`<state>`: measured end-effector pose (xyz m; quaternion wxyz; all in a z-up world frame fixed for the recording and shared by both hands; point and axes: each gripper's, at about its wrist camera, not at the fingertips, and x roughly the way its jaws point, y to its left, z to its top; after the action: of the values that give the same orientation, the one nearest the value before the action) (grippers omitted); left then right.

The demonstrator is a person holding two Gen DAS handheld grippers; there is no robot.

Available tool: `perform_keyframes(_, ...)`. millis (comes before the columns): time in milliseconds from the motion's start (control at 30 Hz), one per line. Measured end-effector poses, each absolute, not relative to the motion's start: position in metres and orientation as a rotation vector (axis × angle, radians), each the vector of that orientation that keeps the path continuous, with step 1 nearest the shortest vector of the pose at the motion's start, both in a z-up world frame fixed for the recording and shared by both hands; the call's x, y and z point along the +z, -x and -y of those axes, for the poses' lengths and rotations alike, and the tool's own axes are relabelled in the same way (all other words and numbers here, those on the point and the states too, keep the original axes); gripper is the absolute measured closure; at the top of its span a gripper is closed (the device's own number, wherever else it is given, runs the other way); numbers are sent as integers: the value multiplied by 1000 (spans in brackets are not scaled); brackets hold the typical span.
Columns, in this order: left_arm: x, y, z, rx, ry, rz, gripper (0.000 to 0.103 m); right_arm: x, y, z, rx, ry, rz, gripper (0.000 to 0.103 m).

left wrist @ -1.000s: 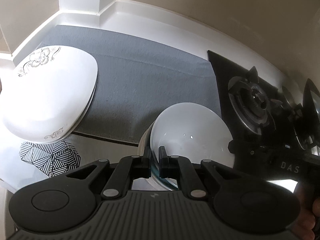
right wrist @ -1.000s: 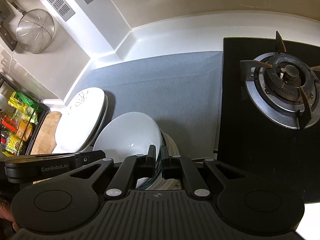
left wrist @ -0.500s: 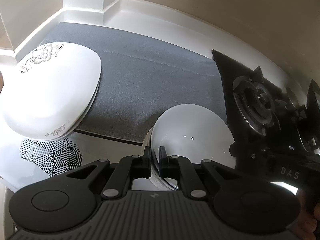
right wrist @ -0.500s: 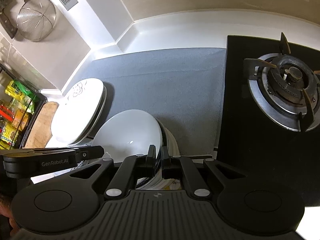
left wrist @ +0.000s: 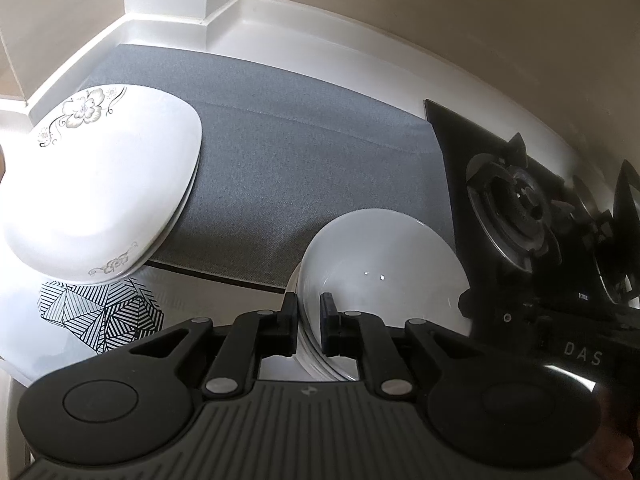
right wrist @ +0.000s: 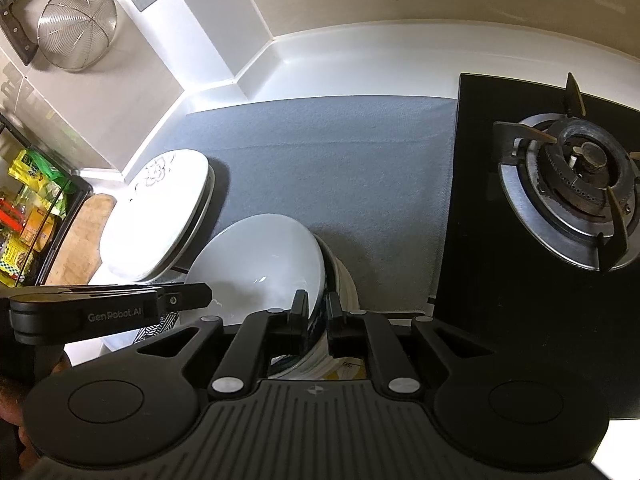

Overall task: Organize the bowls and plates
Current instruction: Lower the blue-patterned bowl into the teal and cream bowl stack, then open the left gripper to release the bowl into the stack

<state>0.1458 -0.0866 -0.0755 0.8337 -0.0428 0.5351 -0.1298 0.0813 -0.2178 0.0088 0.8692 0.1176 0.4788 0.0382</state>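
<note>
A stack of white bowls (left wrist: 380,264) is held between both grippers above the near edge of the grey mat (left wrist: 304,160). My left gripper (left wrist: 309,320) is shut on the stack's left rim. My right gripper (right wrist: 317,314) is shut on the right rim of the same bowl stack (right wrist: 260,264). A stack of white plates with a flower pattern (left wrist: 96,184) rests to the left, partly on the mat; it also shows in the right wrist view (right wrist: 160,216).
A black gas hob with a burner (right wrist: 580,184) lies to the right of the mat. A black-and-white patterned dish (left wrist: 100,312) sits under the plates' near edge. A strainer (right wrist: 76,24) hangs on the left wall. A rack of packets (right wrist: 28,216) stands at far left.
Both grippers, still clamped on the bowl stack, have drifted slightly; the plates and mat shift a little rightward in the left wrist view. Grips are unchanged.
</note>
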Motion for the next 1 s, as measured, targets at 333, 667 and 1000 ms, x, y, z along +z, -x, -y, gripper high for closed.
perform_keyframes(333,-73,-140,90,-280,73,-1113,83,11,-80,218,77,-255,-993,83)
perform_keyframes(667,-69,-137,81,-258,80,-1091,57,16,-76,219,65,-260,-956,69)
perform_keyframes(1000,-38,-119,62,-298,55,-975,37,25,-79,228,8,-357,-871,69)
